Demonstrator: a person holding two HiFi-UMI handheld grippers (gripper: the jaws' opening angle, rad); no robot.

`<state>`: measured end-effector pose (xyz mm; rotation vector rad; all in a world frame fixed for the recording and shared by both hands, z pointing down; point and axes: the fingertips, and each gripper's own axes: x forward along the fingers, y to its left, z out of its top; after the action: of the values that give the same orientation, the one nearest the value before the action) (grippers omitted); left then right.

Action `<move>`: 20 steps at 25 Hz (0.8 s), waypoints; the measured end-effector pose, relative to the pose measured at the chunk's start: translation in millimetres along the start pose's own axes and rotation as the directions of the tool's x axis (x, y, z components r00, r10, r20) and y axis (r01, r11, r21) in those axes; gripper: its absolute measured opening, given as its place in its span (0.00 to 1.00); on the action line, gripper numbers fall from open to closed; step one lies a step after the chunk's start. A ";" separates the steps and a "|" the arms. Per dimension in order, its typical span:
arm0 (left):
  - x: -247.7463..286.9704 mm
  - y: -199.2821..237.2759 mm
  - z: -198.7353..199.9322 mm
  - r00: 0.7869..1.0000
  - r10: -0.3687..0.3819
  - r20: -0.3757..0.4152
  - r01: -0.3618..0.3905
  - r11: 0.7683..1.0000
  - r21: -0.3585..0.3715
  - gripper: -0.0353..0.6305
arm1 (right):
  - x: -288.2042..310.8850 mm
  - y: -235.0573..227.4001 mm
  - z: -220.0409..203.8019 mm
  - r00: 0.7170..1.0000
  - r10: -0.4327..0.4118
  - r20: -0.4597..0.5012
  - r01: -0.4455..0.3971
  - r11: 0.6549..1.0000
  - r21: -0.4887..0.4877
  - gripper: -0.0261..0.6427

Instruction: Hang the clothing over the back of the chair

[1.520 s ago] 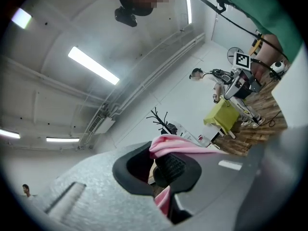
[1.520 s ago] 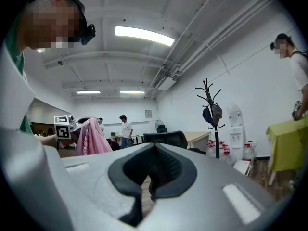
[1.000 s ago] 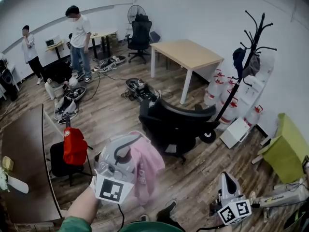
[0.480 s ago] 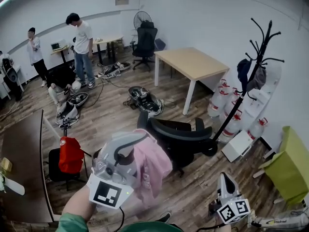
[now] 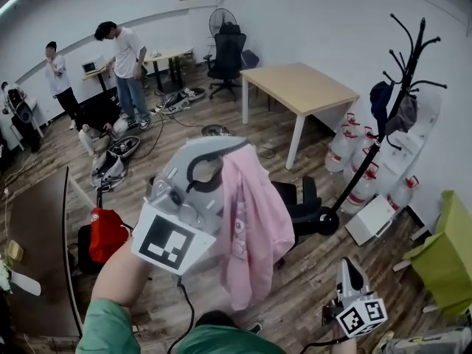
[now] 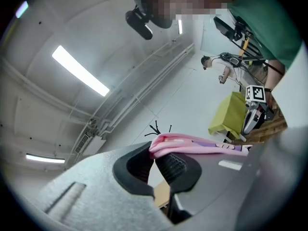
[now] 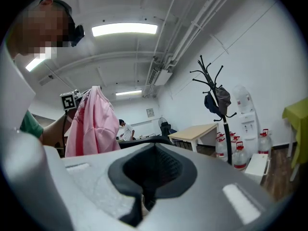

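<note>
My left gripper [image 5: 223, 152] is raised at the middle of the head view, shut on the top of a pink garment [image 5: 254, 227] that hangs down from its jaws. In the left gripper view the pink cloth [image 6: 202, 143] is pinched between the dark pads of the left gripper [image 6: 156, 160]. The black office chair [image 5: 304, 211] stands just behind the garment and is mostly hidden by it. My right gripper [image 5: 348, 270] is low at the bottom right, apart from both, shut on nothing. From the right gripper [image 7: 151, 174] I see the garment [image 7: 94, 124] and the chair's back [image 7: 144, 140].
A wooden table [image 5: 295, 87] stands beyond the chair. A black coat stand [image 5: 391, 116] and water bottles [image 5: 354, 153] are at the right wall. A red bag [image 5: 107, 234] sits on a small chair beside a dark table [image 5: 37, 227] at left. Two people [image 5: 122, 57] stand far back.
My left gripper has risen and moved forward with the pink garment, which now hangs in front of the black chair and hides most of it. The right gripper stayed low at the bottom right.
</note>
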<state>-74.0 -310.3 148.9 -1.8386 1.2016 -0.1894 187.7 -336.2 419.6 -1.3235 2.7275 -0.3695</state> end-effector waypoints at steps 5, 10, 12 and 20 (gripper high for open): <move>54.4 11.2 -38.8 0.998 -0.060 0.007 0.060 0.998 0.000 0.08 | -3.4 -20.6 7.4 0.993 -0.112 0.030 0.111 0.994 0.018 0.03; 114.2 23.9 -113.2 0.989 -0.146 -0.036 0.142 0.985 -0.094 0.08 | -10.3 -36.2 22.4 0.965 -0.258 0.052 0.255 0.966 0.046 0.03; 127.5 18.1 -155.7 0.978 -0.200 -0.065 0.186 0.968 -0.171 0.08 | -11.5 -37.3 18.2 0.951 -0.303 0.055 0.300 0.952 0.063 0.03; 146.7 -45.1 -300.5 0.887 -0.437 -0.150 0.372 0.868 -0.328 0.08 | -1.9 -20.5 -1.8 0.906 -0.422 0.042 0.418 0.905 0.076 0.03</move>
<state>-135.2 -600.8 309.3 -2.3757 1.0081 -0.4869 204.2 -346.7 426.5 -1.8701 2.3422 -0.4361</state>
